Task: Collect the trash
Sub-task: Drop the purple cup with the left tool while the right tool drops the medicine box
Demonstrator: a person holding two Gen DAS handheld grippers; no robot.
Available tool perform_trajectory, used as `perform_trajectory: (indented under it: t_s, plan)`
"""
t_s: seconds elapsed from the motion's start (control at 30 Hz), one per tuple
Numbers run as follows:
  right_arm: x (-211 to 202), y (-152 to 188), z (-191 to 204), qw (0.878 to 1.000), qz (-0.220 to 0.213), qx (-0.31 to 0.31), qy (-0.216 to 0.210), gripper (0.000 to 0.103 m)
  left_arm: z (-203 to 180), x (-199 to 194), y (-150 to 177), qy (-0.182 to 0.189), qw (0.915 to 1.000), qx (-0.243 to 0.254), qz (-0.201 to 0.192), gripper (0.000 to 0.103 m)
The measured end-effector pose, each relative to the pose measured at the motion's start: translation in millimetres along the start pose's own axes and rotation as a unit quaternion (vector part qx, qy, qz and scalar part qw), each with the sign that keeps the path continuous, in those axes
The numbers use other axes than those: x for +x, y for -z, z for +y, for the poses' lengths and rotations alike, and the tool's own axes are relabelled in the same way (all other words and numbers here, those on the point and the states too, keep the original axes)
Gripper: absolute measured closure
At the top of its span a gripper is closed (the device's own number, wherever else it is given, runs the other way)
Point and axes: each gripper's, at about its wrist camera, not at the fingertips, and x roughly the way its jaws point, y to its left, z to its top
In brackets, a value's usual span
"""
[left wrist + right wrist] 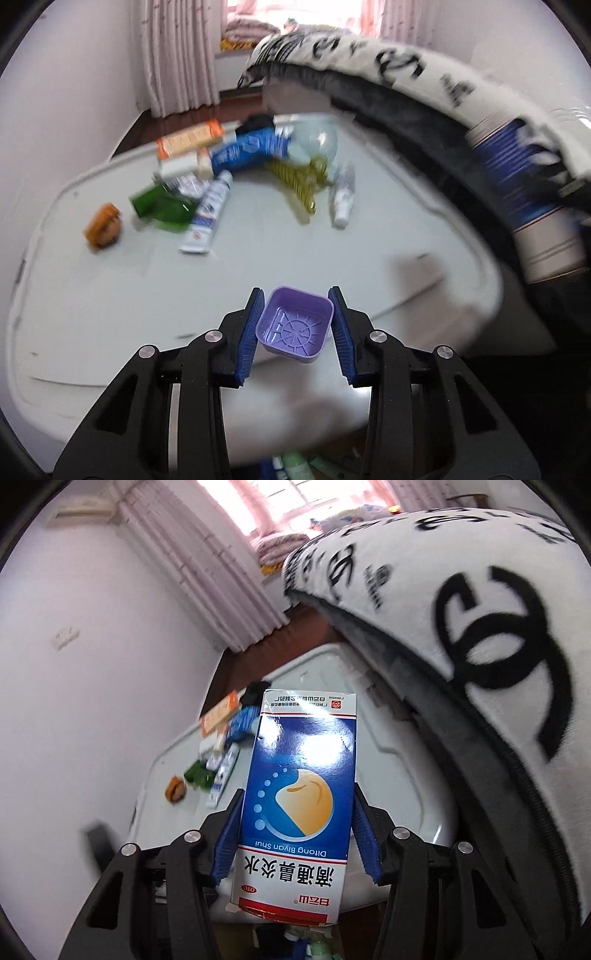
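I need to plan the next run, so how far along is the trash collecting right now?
Done: some items already lie in a container below the table edge. In hand: the left gripper is shut on a purple tub; the right gripper is shut on a blue medicine box. Left: the table holds an orange box, green bottle, white tube and more.
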Motion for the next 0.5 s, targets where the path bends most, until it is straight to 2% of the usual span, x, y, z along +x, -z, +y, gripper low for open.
perform_trajectory:
  t_s: [0.13, 0.23, 0.37, 0.47, 0.5]
  plan:
    - [10, 33, 29, 0.998, 0.046, -0.036, -0.038, 0.049, 15, -61, 25, -0.005, 0.9999, 0.011, 0.002, 0.068]
    - [9, 74, 55, 0.992, 0.087, -0.066, -0.066, 0.049, 38, -87, 63, -0.018, 0.9993, -0.017, 0.03, 0.067]
    - [9, 122, 81, 0.979, 0.157, -0.108, -0.072, 0.049, 60, -84, 116, -0.031, 0.9945, -0.056, 0.083, 0.067]
    - [16, 151, 87, 0.969, 0.197, -0.14, -0.046, 0.049, 68, -65, 146, -0.03, 0.9854, -0.084, 0.145, 0.067]
    - [20, 155, 86, 0.967, 0.208, -0.142, -0.04, 0.048, 71, -62, 149, -0.025, 0.9835, -0.091, 0.154, 0.067]
